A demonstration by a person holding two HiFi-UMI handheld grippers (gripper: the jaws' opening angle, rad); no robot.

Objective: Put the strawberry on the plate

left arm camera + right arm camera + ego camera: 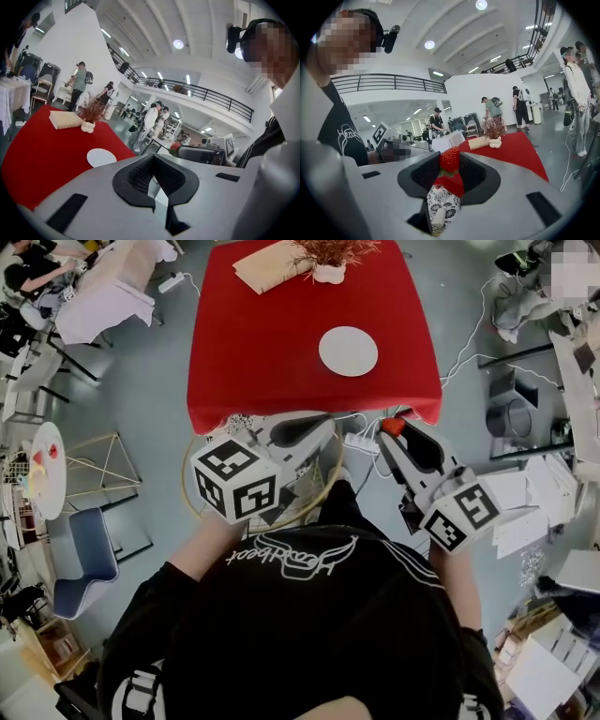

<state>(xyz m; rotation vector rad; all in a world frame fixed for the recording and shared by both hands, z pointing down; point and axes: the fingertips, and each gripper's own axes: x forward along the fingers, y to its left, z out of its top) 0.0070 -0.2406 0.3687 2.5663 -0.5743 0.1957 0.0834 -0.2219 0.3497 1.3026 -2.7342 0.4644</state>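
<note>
A red strawberry [392,427] [450,159] is pinched between the tips of my right gripper [393,433] [450,162], which is shut on it. It hangs just off the near right corner of the red table [281,343]. The white plate [348,351] [101,157] lies on that table, to the right of its middle, beyond the strawberry and slightly left of it. My left gripper [324,423] [153,164] hovers by the table's near edge, left of the right one. Its jaws are shut with nothing between them.
A beige folded cloth [270,263] and a white vase of dried red twigs [329,268] stand at the table's far edge. Under my grippers are a gold wire hoop frame [202,507] and a power strip [360,441]. Chairs, tables and people surround the area.
</note>
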